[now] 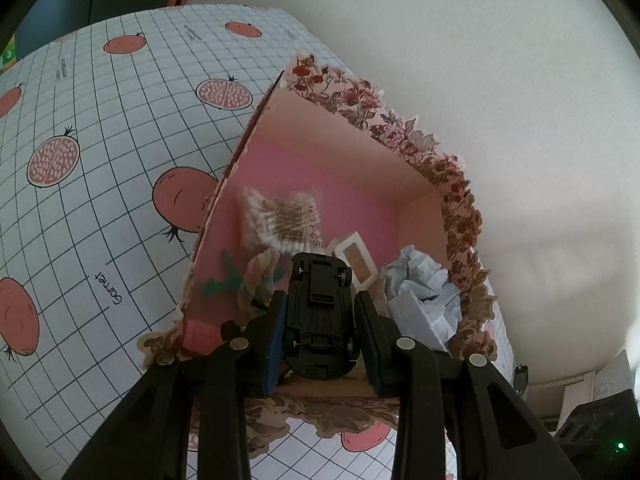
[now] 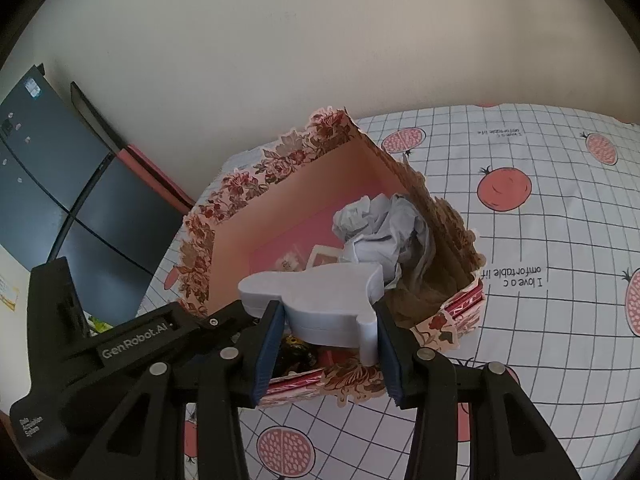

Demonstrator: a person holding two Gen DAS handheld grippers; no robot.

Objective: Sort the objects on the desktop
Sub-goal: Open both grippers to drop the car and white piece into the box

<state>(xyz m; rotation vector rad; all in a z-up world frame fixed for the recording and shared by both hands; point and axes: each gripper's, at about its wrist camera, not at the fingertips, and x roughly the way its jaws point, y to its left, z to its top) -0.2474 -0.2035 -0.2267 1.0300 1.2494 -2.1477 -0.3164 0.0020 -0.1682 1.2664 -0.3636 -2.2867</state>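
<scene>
1. Jaws of the left gripper (image 1: pixel 320 320) were narrow and clamped on a black toy car (image 1: pixel 320 312), which sat between the pads with its underside facing the camera and its far end reaching out past the tips.
2. Directly beyond and beneath those jaws lay the open floral box (image 1: pixel 404 148), its pink floor visible ahead of the car.
3. Ahead of the left jaws and a little to their left, a pack of cotton swabs (image 1: pixel 280 220) rested on the box floor; a twisted pastel rope-like item (image 1: pixel 258 280) lay just beside the left pad.
4. Just off the right pad lay a small white-framed card (image 1: pixel 354 258), and further to that side a wad of crumpled pale paper (image 1: pixel 420 288) against the box wall.
5. Jaws of the right gripper (image 2: pixel 328 340) were also narrow, squeezing a pale grey flat moulded piece (image 2: pixel 316 296) by its narrower middle, its wider lobes spreading past both pads.
6. Beyond the right jaws stood the same floral box (image 2: pixel 280 176), with the crumpled paper (image 2: pixel 380 232) ahead and slightly right of the tips.
7. Under the box spread a gridded tabletop (image 2: pixel 540 220) cover printed with pomegranates.
</scene>
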